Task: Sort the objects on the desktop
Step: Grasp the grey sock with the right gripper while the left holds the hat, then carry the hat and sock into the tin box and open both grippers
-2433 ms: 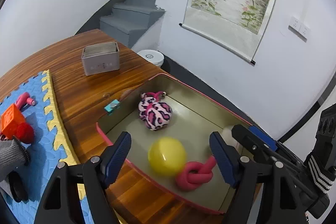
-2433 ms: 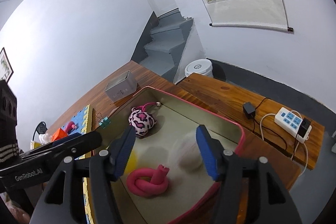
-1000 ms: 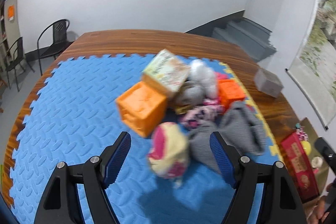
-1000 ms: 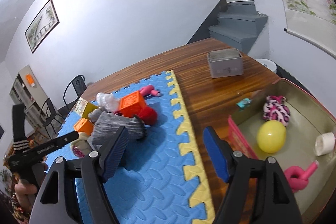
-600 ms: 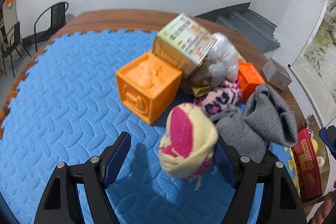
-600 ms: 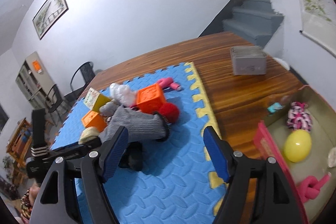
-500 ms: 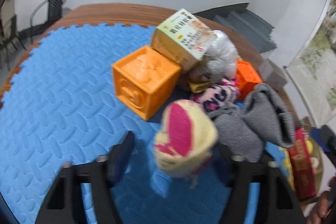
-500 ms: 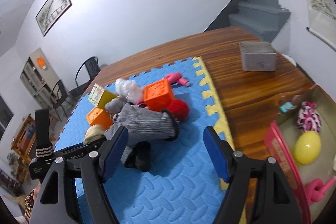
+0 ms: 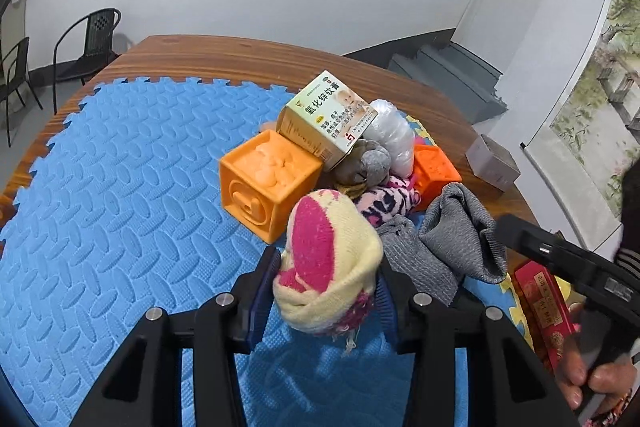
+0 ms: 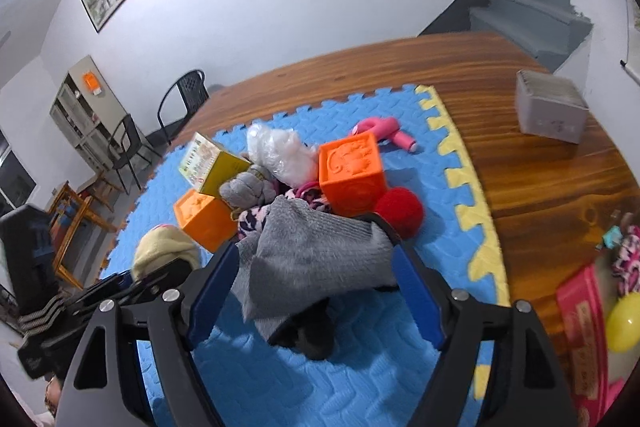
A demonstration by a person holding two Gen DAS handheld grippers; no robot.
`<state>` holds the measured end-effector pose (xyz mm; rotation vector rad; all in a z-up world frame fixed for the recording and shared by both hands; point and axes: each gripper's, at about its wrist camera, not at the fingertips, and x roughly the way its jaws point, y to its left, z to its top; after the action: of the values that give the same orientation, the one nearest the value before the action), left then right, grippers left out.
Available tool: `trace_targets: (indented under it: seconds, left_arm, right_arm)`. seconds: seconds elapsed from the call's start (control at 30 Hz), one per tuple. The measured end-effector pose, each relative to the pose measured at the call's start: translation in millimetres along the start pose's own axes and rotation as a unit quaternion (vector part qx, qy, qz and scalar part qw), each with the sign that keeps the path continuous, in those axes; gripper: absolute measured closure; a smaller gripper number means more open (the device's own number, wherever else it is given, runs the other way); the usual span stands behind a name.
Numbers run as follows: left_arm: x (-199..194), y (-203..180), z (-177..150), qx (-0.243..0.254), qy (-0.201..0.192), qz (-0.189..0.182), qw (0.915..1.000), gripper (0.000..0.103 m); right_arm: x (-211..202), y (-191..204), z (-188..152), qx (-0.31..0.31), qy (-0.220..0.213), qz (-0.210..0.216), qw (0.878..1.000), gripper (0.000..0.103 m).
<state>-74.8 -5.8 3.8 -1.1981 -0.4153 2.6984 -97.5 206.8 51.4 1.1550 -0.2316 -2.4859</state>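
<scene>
A rolled yellow-and-pink sock (image 9: 328, 259) is clamped between the jaws of the left hand-held gripper (image 9: 326, 291), low over the blue foam mat (image 9: 120, 207) beside the pile. The right hand-held gripper (image 10: 316, 279) is spread wide around a grey sock (image 10: 316, 251), not yet closed on it. The pick-up step appears to be in hand; a carry to the red tin (image 10: 580, 315) is judged next. In the tin a yellow ball (image 10: 622, 323) and a leopard-print toy (image 10: 630, 259) are seen.
</scene>
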Motion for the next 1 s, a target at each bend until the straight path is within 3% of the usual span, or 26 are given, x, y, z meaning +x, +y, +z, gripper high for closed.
trace_targets:
  seconds: [0.13,0.33,0.47,0.53,0.6,1.0]
  left_arm:
    - [1.3,2.1,2.5,-0.004,0.005,0.0,1.0,0.056]
    - [2.2,6.0,3.1,-0.002,0.008,-0.002,1.0,0.056]
    - [2.7,8.0,3.6,0.0,0.006,-0.002,1.0,0.056]
    - [2.3,9.9,3.5,0.0,0.004,-0.002,1.0,0.056]
    - [3.9,4.9,4.0,-0.001,0.004,0.0,1.0,0.056]
    - [7.8,-29.7,6.6,0.02,0.001,-0.003,0.9998,0.056]
  right_arm:
    - [27.5,-5.2,5.7,0.016,0.023,-0.001,1.0,0.021]
    - [36.2,-3.3,4.2,0.006,0.025,0.001,1.0,0.023]
    - [29.5,0.8,-0.3,-0.006,0.016,0.0,1.0,0.041]
    - [21.9,3.1,-3.2,-0.012,0.006,-0.004,1.0,0.065]
    - [13.3,3.3,-6.4,-0.013,-0.005,-0.009,1.0,0.072]
    - [-81.3,-36.6,-23.8,0.03,-0.121,-0.051,0.991,0.074]
